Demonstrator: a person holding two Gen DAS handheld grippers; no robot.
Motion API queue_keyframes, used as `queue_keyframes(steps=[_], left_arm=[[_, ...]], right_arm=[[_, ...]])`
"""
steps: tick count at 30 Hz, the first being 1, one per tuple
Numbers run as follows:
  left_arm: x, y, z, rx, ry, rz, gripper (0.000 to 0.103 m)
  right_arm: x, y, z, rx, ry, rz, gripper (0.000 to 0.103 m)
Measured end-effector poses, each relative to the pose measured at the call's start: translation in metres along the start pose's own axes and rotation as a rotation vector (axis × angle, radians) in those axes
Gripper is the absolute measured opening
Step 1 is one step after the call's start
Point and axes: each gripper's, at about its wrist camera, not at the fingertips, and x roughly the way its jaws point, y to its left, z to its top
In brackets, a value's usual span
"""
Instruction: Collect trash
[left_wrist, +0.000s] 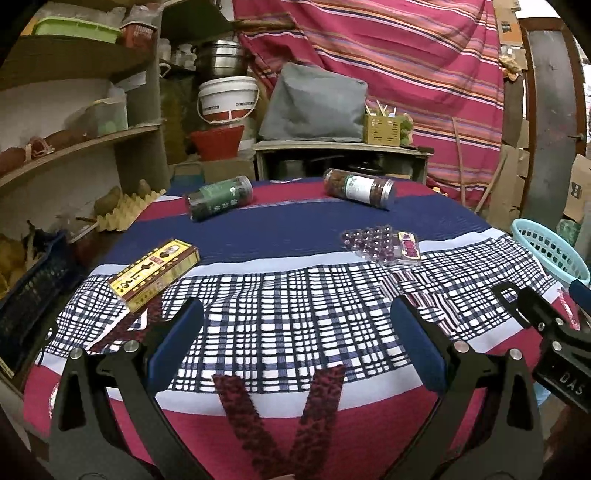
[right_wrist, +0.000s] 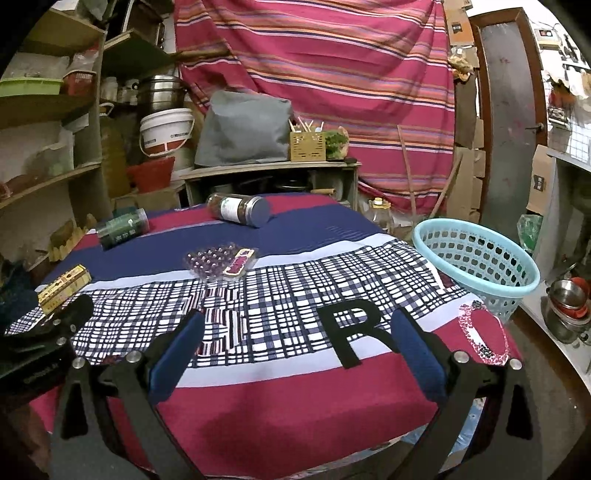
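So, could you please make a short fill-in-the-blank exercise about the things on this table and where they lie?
1. The green-label jar and the white-label jar both lie on their ____.
2. The basket at the table's right edge is light ____ in colour.
3. The left tongs and the right tongs are both ____ and hold nothing.
4. The blister tray holds rows of ____ beads.

Missing words: sides; blue; open; purple
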Motion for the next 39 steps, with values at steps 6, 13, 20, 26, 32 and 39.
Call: queue_keyframes(steps=[6, 13, 20, 26, 32, 39], left_arm=[[-0.002, -0.0008, 0.0027, 0.001, -0.006, -0.001, 0.098], [-0.0043, -0.0029, 0.0055, 0.005, -0.012, -0.002, 0.098], [-0.0067, -0.0065, 0.0054, 0.016, -0.018, 0.001, 0.098], [-0.0066, -0.0059, 0.0054, 0.012, -0.016, 0.001, 0.098], [-0.0064, -0.0088, 0.0042, 0.013, -0.009, 0.005, 0.098], [-0.0067, -0.0066, 0.005, 0.01, -0.016, 0.019, 0.098]], right_arm=[[0.0033, 0.001, 0.0009, 0.01, 0.026, -0.03, 0.098], [0.0007, 0.0014, 0.0034, 0.014, 0.029, -0.015, 0.098], [0.0002, -0.0005, 0.0034, 0.024, 0.033, 0.0, 0.098], [0.0007, -0.0007, 0.0028, 0.023, 0.035, 0.0, 0.098], [0.0023, -0.0001, 0.0007, 0.023, 0.046, 0.0, 0.098], [0.0026, -0.0003, -0.0002, 0.027, 0.048, 0.004, 0.098]])
